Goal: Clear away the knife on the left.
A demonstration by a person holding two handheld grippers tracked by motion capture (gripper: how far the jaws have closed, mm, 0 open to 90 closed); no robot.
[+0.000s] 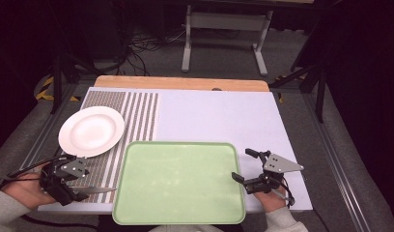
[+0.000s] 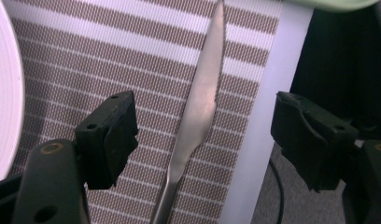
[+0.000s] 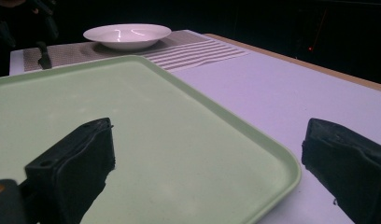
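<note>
One knife (image 2: 198, 112) lies between the left hand-held gripper's (image 2: 202, 140) spread, empty jaws.

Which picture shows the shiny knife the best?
The left gripper view: the knife lies big and sharp on the striped placemat, between the open jaws of the left gripper. In the high view the knife is small, beside the green tray. In the right gripper view I cannot tell it for sure.

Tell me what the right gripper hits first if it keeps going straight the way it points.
Probably the green tray. The right gripper is open and aimed across the tray's near edge, one finger over the tray, the other over the white table. Height above the tray is unclear, so it might skim over it.
</note>
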